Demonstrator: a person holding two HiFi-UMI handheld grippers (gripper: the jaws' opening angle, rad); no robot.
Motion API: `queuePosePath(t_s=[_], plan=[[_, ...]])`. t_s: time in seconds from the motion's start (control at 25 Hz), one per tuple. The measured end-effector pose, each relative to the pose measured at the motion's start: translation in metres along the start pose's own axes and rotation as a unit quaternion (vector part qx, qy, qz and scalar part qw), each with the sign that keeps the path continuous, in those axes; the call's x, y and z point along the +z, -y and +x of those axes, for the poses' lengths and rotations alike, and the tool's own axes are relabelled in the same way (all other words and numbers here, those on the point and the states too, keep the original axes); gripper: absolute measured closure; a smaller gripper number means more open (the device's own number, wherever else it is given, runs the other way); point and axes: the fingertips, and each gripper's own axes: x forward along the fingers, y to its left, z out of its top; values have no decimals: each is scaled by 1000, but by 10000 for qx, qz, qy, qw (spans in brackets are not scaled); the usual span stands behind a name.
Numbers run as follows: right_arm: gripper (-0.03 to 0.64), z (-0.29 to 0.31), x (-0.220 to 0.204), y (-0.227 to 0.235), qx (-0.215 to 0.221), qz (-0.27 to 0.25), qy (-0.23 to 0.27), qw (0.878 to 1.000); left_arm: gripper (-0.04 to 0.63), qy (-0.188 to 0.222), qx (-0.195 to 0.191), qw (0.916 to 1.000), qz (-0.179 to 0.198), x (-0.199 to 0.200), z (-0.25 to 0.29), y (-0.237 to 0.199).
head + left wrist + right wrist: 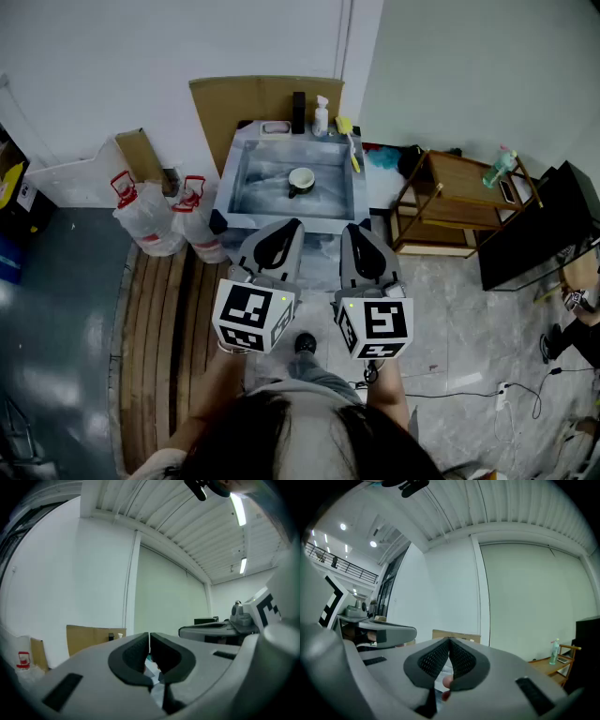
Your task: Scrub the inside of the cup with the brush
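Observation:
In the head view a white cup (pixel 301 179) with a dark handle stands in the middle of a grey sink basin (pixel 246 184). A yellow-headed brush (pixel 348 136) lies on the sink's right rim, handle toward me. My left gripper (pixel 286 225) and right gripper (pixel 352 228) are held side by side in front of the sink, well short of cup and brush. Both point up and forward, so the left gripper (pixel 149 639) and the right gripper (pixel 449 644) show mostly wall and ceiling past their tips. Both are shut with nothing between the jaws.
A soap bottle (pixel 322 117) and a dark bottle (pixel 298 112) stand at the sink's back edge before a cardboard sheet (pixel 234 98). White bags (pixel 148 217) sit left of the sink. A wooden shelf (pixel 459 202) with a green bottle (pixel 499 169) stands right. Wooden slats (pixel 164 347) lie underfoot.

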Motion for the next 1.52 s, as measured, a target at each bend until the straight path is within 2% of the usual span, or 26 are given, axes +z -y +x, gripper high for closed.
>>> queuePosePath(t_s=[0.28, 0.64, 1.16, 1.52], plan=[[592, 33, -15, 35, 167, 56, -119, 9998, 581, -191, 154, 9997, -94, -12, 50, -10], [591, 57, -37, 55, 381, 158, -416, 9983, 581, -517, 430, 9975, -217, -33, 71, -24], [589, 105, -59, 75, 349, 61, -750, 9966, 580, -670, 388, 9967, -248, -52, 117, -57], [589, 173, -81, 100, 169, 82, -1106, 9937, 580, -1092, 278, 9930, -362, -88, 169, -105]])
